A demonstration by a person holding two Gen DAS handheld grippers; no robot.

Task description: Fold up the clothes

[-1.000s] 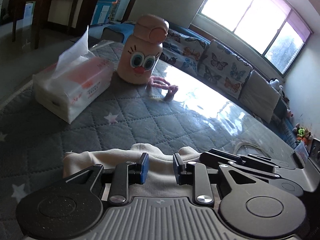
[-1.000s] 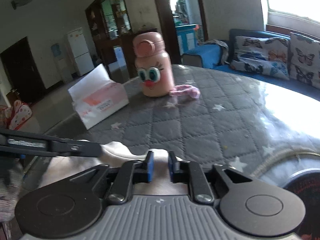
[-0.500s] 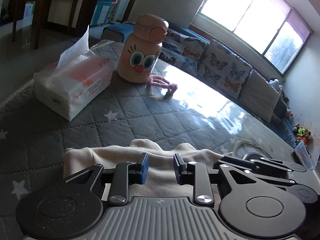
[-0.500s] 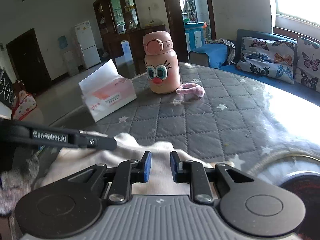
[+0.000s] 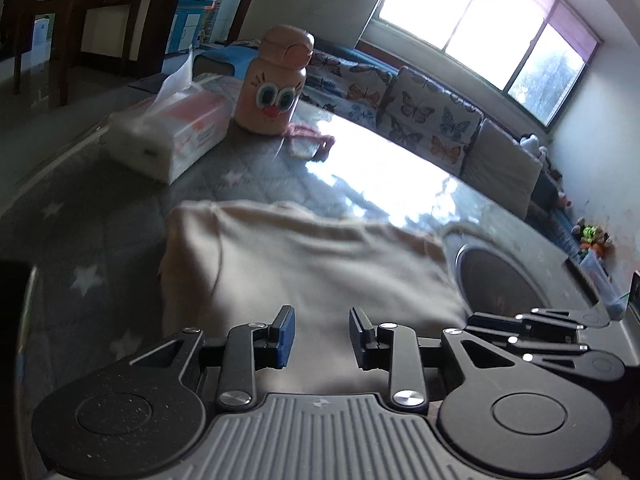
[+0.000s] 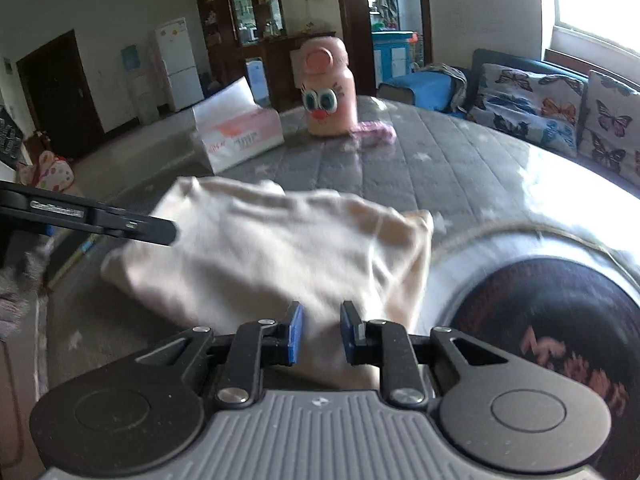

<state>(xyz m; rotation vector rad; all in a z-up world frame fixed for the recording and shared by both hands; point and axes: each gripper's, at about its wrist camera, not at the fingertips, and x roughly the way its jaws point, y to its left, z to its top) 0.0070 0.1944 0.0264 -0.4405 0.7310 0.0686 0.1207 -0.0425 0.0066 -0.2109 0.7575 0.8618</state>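
A cream garment (image 5: 312, 264) lies folded on the grey quilted table cover (image 5: 100, 208). In the left wrist view my left gripper (image 5: 322, 334) hovers over the garment's near edge. Its blue pads stand apart, with cloth showing below the gap and nothing pinched. In the right wrist view the same garment (image 6: 272, 248) spreads ahead of my right gripper (image 6: 320, 334). Its jaws stand a little apart over the near right part of the cloth, which runs under them. A finger of the left gripper (image 6: 132, 226) reaches in from the left over the garment's far corner.
A tissue box (image 5: 168, 136) and a pink bottle with a cartoon face (image 5: 276, 88) stand at the far side, with a pink strap (image 5: 308, 140) beside the bottle. A round dark mat (image 6: 552, 320) lies right of the garment. A sofa with butterfly cushions (image 5: 424, 112) lines the wall.
Both grippers have drawn back toward me, so much more of the garment now lies in front of them. The bottle and tissue box look farther off.
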